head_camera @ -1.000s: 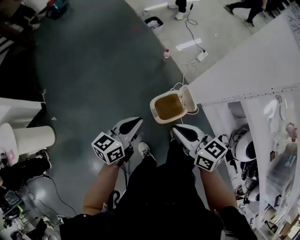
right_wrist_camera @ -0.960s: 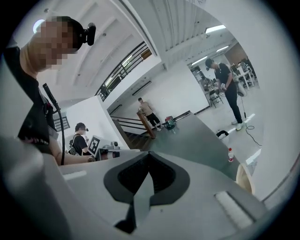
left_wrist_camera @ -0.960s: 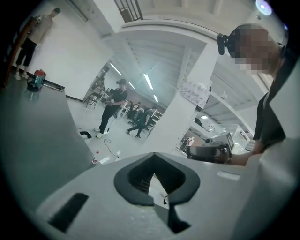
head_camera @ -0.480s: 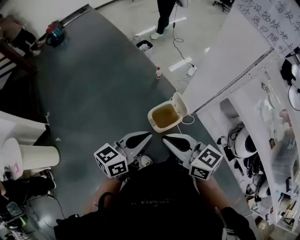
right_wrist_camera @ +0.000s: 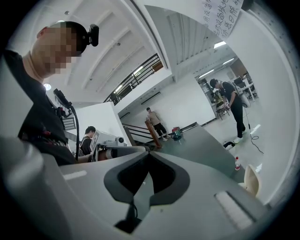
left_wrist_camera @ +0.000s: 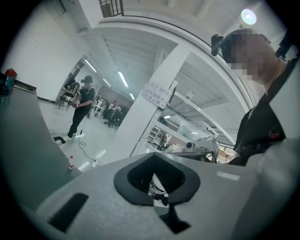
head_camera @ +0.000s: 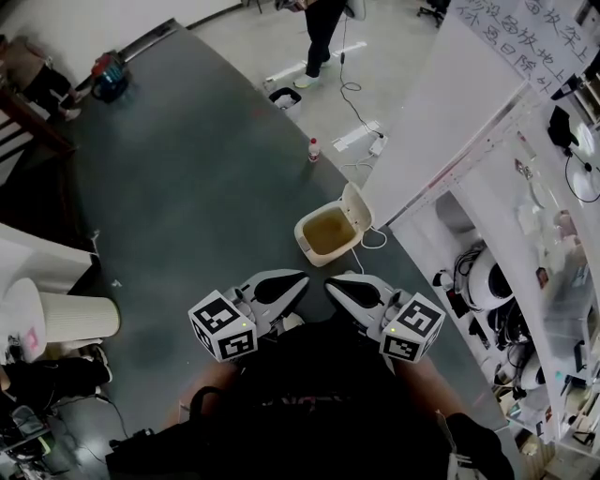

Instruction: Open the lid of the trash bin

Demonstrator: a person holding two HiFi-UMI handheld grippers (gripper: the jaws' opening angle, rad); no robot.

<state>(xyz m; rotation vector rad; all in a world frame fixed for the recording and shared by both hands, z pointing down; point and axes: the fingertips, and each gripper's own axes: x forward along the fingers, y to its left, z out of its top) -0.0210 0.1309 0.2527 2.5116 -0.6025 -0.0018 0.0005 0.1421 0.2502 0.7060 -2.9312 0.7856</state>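
Standing on the dark floor just beyond both gripper tips, the cream trash bin (head_camera: 312, 246) has its lid (head_camera: 357, 207) swung up, showing a brownish inside. The left gripper (head_camera: 300, 279) and right gripper (head_camera: 331, 284) hover near the bin without touching it. Each has its jaws closed together on nothing. Beside the bin rises a white partition (head_camera: 441, 122) carrying a handwritten paper sign (head_camera: 525, 28). Its characters are cut off at the frame edge and too small to read with certainty. A small bottle (head_camera: 313, 149) stands on the floor farther beyond the bin. Only the right gripper view catches the raised lid's edge; the left gripper view shows the sign and bottle instead.
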